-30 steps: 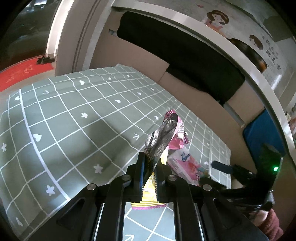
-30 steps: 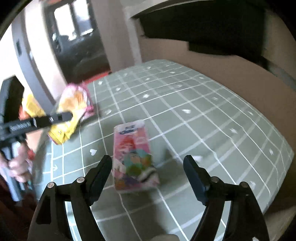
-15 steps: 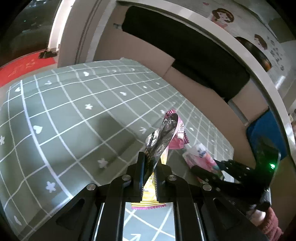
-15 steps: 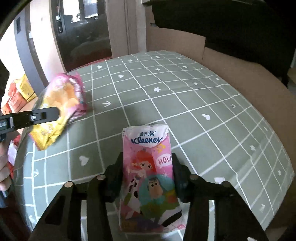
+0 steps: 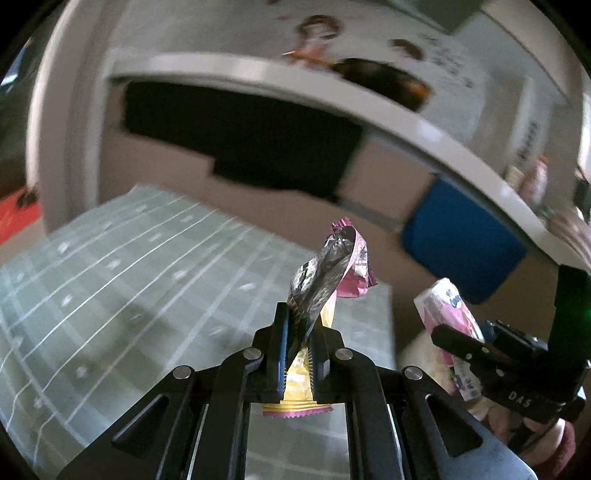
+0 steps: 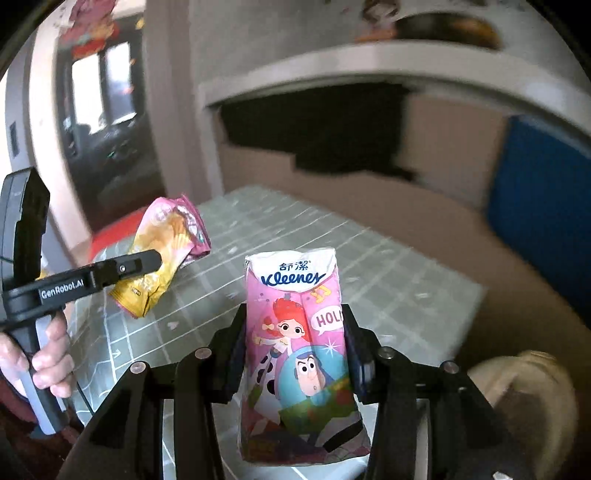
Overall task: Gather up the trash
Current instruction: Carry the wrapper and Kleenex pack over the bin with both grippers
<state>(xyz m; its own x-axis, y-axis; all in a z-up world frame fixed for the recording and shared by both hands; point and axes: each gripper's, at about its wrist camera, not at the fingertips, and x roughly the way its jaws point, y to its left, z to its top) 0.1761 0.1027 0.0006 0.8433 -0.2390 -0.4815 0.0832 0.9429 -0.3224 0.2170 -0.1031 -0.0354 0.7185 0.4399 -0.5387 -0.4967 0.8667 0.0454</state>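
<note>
Snack wrapper (image 5: 325, 280) pinched in left tongs (image 5: 297, 332); tissue pack (image 6: 299, 332) clamped in right tongs (image 6: 295, 354).

Motion blur smears the tabletop (image 5: 147, 280) grid and wall pictures (image 5: 317, 33), and the snack wrapper (image 5: 325, 280) hides its lower part between the left gripper (image 5: 297, 332) fingers.

Both fisheye views show strong barrel distortion and dark vignetted corners. Daylight enters from a bright, overexposed window (image 6: 110, 85) at upper left in the right wrist view. Motion blur smears the tabletop (image 5: 129, 280) grid lines and the wall behind; the tissue pack (image 6: 299, 354) and crumpled wrapper (image 5: 325, 273), close to the lens, stay sharp. Glare glints on the wrapper's foil lining. A soft shadow crosses the tabletop.
</note>
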